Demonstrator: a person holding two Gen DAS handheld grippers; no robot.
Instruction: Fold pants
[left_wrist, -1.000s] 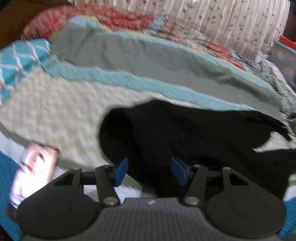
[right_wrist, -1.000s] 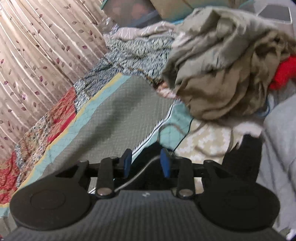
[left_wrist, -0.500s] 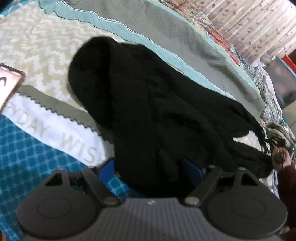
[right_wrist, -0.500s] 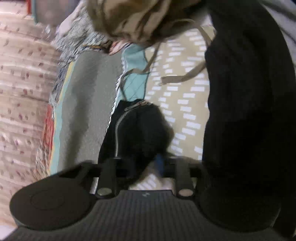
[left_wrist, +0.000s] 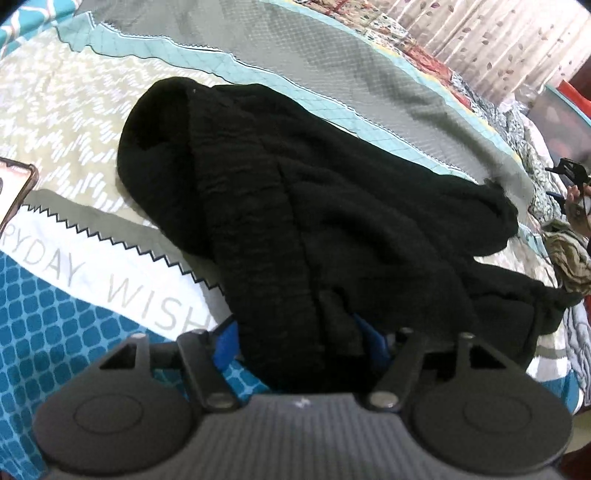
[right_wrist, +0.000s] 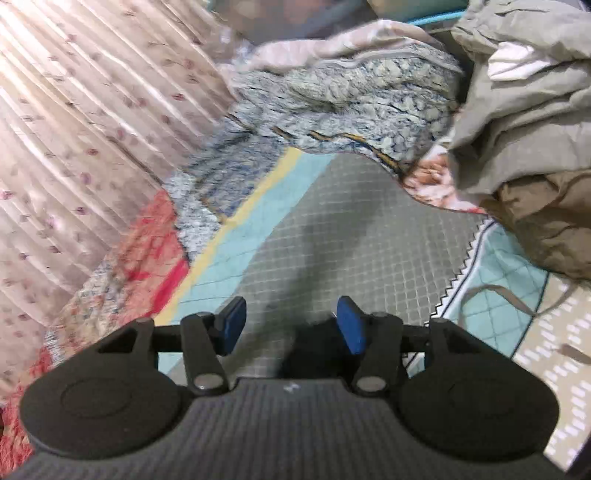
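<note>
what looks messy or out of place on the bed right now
The black fabric pants lie bunched and wrinkled across the patterned quilt, not flat. A phone sits at the quilt's left edge, and loose beige clothes are heaped at the far end.

You had soft, even indoor light in both views, with no hard shadows on the bedspread. The black pants swallowed most detail, showing only faint folds. Your right wrist view was smeared by motion blur, worst across the curtain and the patterned quilt. The fisheye bent every edge, darkened the corners, and left the distant clutter on the left view's right side soft
</note>
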